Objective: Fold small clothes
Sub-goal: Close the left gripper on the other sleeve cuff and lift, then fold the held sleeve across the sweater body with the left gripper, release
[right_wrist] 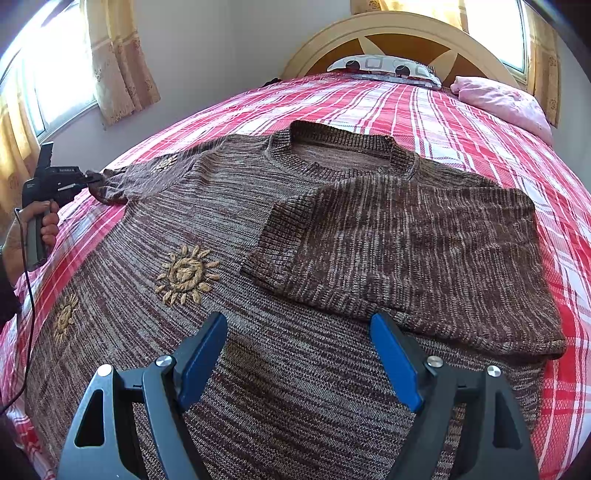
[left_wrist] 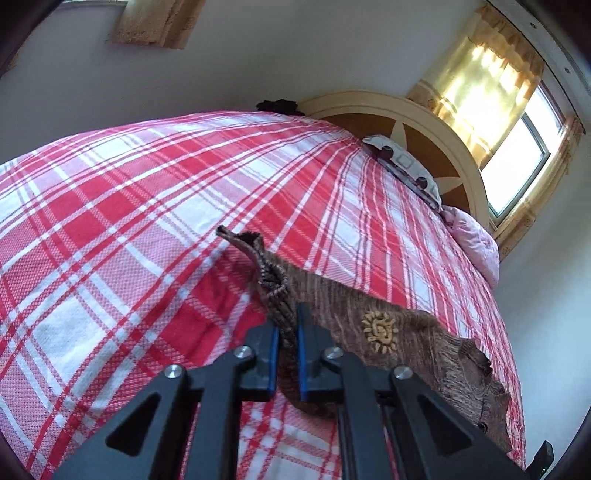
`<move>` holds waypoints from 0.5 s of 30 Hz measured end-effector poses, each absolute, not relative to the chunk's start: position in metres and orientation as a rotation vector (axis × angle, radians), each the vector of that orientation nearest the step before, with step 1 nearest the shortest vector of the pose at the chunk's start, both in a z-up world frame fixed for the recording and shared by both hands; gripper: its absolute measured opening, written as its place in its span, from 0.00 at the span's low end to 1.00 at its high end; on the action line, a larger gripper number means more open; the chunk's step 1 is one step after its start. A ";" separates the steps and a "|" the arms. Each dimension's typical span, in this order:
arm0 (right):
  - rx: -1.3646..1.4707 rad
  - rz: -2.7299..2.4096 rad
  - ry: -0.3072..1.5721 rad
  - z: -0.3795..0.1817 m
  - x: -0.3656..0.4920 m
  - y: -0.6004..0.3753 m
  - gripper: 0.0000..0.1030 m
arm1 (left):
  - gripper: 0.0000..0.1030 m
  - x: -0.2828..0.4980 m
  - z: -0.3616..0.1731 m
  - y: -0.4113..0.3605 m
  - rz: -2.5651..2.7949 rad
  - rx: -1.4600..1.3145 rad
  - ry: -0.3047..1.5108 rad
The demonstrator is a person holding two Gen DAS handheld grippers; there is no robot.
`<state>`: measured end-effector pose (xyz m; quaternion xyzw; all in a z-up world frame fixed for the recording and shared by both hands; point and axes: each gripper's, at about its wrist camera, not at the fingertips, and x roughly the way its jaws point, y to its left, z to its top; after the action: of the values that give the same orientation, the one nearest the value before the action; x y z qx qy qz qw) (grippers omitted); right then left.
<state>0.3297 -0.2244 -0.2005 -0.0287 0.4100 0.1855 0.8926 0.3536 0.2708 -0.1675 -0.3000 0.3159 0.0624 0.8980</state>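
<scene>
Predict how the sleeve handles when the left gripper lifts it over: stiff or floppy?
Likely floppy: the sleeve bunches and droops where the left hand-held gripper pinches it. Probably grippy, given the coarse knit. The sweater body may drag slightly on the plaid bedspread.

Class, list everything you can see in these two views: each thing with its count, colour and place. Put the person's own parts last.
sweater: one, brown knit with tan suns, flat on bedspread, one sleeve folded in.
bedspread: one, red-white plaid, covers the bed.
pillows: two, patterned white and pink, at headboard.
headboard: one, cream and brown, far end.
curtains: tan, at windows.
left gripper: shut on sleeve cuff.
right gripper: open, above sweater.
left hand: grips handle.
</scene>
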 end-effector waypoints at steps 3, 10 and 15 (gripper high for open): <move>-0.055 0.388 0.849 -0.201 0.330 -0.226 0.78 | 0.08 0.357 -0.151 0.253 0.076 -0.597 0.631; -0.037 0.392 0.844 -0.200 0.329 -0.228 0.78 | 0.07 0.370 -0.117 0.198 -0.067 -0.562 0.609; -0.016 0.398 0.838 -0.200 0.329 -0.231 0.78 | 0.07 0.376 -0.103 0.160 -0.153 -0.538 0.609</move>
<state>0.3293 -0.2313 -0.1997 -0.0076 0.4043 0.1919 0.8942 0.3759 0.1600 -0.1030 -0.2614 0.2959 -0.0741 0.9158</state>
